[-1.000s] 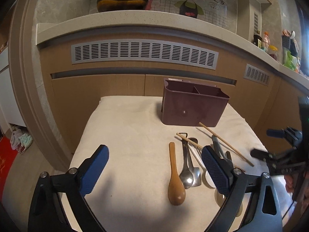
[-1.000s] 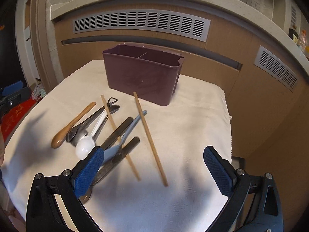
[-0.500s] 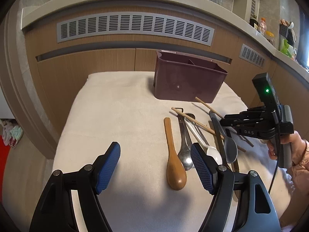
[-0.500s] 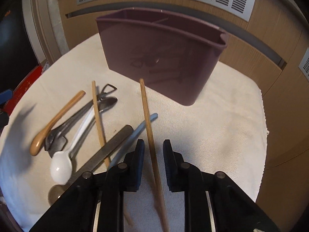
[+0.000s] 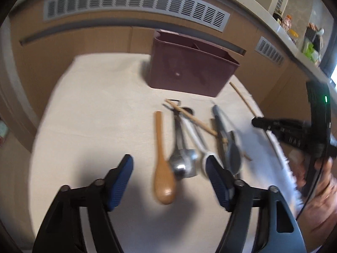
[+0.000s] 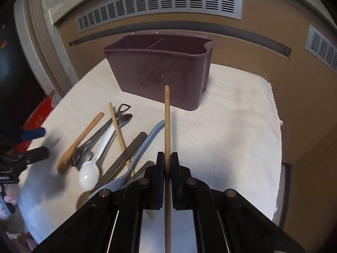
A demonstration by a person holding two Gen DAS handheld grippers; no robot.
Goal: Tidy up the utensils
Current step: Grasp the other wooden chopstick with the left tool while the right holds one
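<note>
My right gripper is shut on a wooden chopstick and holds it lifted, its tip pointing at the maroon utensil holder. In the left wrist view the same chopstick sticks out from the right gripper. My left gripper is open and empty just above a wooden spoon and metal spoons. A second chopstick, a white spoon, a grey spoon and dark handles lie in a pile on the cream cloth. The holder stands at the far side.
The cloth-covered table stands against brown cabinet fronts with grey vents. A worktop with bottles runs along the right. The table's right edge drops off to the floor. A red item lies on the floor at left.
My right gripper closed on the chopstick and lifted it off the cloth. My left gripper moved lower and closer over the wooden spoon and the pile.
</note>
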